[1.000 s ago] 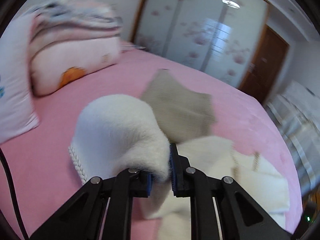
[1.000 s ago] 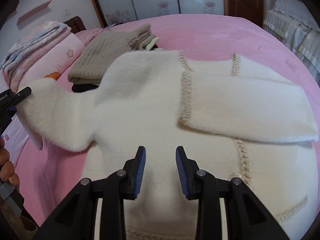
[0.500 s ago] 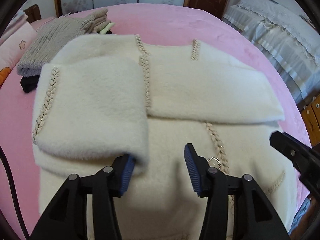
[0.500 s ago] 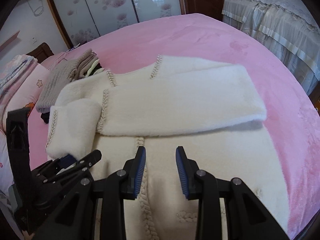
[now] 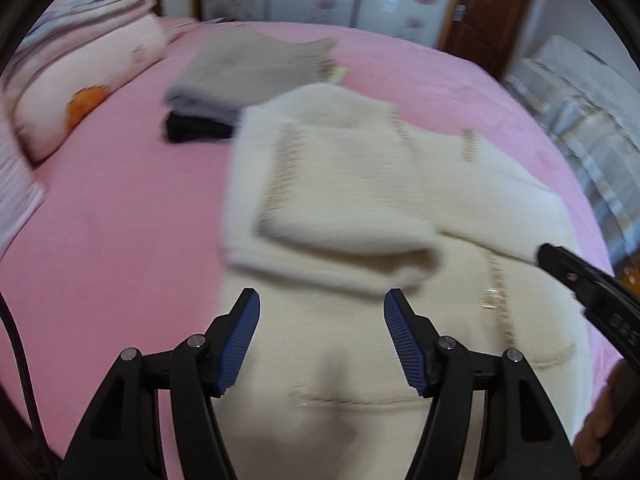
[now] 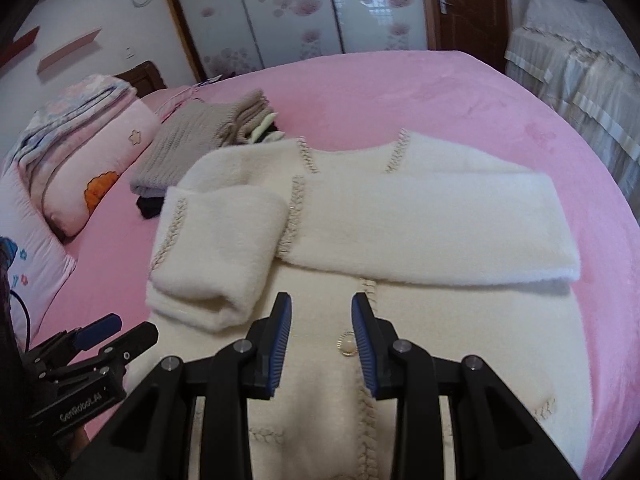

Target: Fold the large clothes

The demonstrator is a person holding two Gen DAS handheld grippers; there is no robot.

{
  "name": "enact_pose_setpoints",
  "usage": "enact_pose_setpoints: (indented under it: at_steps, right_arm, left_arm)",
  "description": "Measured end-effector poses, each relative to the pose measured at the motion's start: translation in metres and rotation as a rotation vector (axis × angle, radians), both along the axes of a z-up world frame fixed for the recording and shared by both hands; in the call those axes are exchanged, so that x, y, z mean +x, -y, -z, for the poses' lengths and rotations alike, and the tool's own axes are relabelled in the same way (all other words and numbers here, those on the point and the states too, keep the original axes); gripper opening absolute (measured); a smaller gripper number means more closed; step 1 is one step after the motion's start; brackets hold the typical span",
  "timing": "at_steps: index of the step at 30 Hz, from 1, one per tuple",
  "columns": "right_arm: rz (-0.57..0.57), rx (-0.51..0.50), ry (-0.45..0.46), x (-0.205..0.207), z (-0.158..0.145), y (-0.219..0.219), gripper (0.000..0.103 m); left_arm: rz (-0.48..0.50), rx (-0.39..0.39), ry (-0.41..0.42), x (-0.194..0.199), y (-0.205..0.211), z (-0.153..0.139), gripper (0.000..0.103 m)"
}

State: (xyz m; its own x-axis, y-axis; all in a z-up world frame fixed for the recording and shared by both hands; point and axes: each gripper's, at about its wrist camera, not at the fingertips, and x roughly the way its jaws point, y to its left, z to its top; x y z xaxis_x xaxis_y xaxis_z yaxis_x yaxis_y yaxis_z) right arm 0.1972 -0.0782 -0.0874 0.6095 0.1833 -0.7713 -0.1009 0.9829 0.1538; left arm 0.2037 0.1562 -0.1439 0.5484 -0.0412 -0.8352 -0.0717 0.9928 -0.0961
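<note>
**Trainee:** Where is the garment, and why is it laid out that way?

**Instructor:** The cream fleece cardigan point(image 6: 400, 320) lies flat on the pink bed point(image 6: 400, 88), filling the centre and lower part of both views. Both sleeves are folded inward: the long sleeve point(image 6: 432, 224) lies across the chest towards the right, and the shorter folded sleeve point(image 6: 220, 240) sits at centre left. This probably narrows the body into a rectangle for the remaining folds.

**Trainee:** State of each gripper?

**Instructor:** The left gripper point(image 5: 322, 340) is opening; its blue ribbed pads stand well apart over the lower body, with nothing clamped. The right gripper point(image 6: 322, 340) is partly open and empty, hovering above the button point(image 6: 346, 343) on the front placket.

**Trainee:** Materials?

**Instructor:** The fabric is thick, plush pile with beige braided trim along seams and pockets. Expect bulky, rounded fold edges. A folded grey knit point(image 6: 192, 140) lies at upper left beside the pillows point(image 6: 100, 160).
</note>
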Motion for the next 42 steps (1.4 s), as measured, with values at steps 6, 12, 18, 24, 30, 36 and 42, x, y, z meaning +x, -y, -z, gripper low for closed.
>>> enact_pose_setpoints:
  at_steps: [6, 12, 18, 24, 30, 36, 42]
  right_arm:
    - [-0.196, -0.056, 0.04, 0.01, -0.002, -0.071, 0.049]
    - [-0.379, -0.211, 0.073, 0.024, 0.021, -0.143, 0.05]
    - [-0.468, -0.353, 0.018, 0.047, 0.067, -0.188, 0.05]
    - [-0.431, -0.282, -0.073, 0.08, 0.071, -0.174, 0.012]
    - [-0.161, -0.118, 0.189, 0.083, -0.035, -0.071, 0.009]
    - [0.118, -0.137, 0.095, 0.078, -0.012, 0.061, 0.025]
    - [0.168, -0.141, -0.131, 0.061, 0.05, 0.132, 0.03]
  left_arm:
    - [-0.175, 0.014, -0.058, -0.003, -0.064, 0.022, 0.063]
    - [-0.235, -0.087, -0.127, -0.002, -0.095, 0.048, 0.063]
    - [-0.241, -0.102, -0.152, -0.002, -0.104, 0.057, 0.063]
    - [-0.236, -0.097, -0.154, 0.005, -0.098, 0.057, 0.063]
    - [-0.202, -0.097, -0.148, 0.009, -0.08, 0.056, 0.063]
    - [-0.12, -0.077, -0.181, 0.018, -0.045, 0.064, 0.063]
    - [-0.014, -0.052, -0.152, 0.033, -0.019, 0.052, 0.063]
